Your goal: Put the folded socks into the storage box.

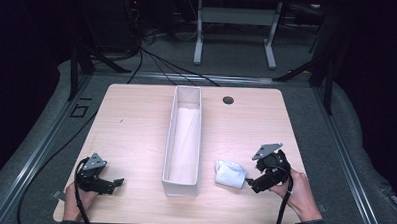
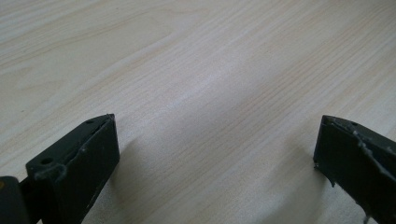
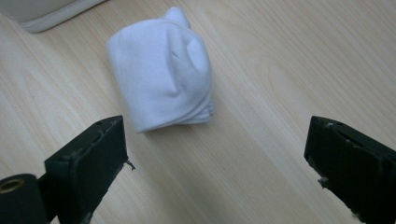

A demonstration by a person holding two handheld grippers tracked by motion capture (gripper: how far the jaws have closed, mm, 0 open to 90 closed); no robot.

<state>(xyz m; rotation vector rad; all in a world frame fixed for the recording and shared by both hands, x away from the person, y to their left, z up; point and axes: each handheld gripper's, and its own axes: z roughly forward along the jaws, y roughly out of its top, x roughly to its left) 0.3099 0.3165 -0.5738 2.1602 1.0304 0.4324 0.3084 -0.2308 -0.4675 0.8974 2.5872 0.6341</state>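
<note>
White rolled cloth (image 3: pixel 161 79) lies on the table before the wide-open, empty right tool (image 3: pixel 217 154).

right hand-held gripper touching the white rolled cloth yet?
Apart. In the right gripper view the right hand-held gripper has its jaws wide open, with bare table showing between their tips and the rolled white cloth.

Your left gripper (image 1: pixel 115 182) sits low on the light wooden table (image 1: pixel 136 125), near its front left corner, pointing toward the long white open box (image 1: pixel 183 136) that runs down the middle. Your right gripper (image 1: pixel 249 182) points at a rolled white cloth (image 1: pixel 230 173) lying just right of the box's near end.
</note>
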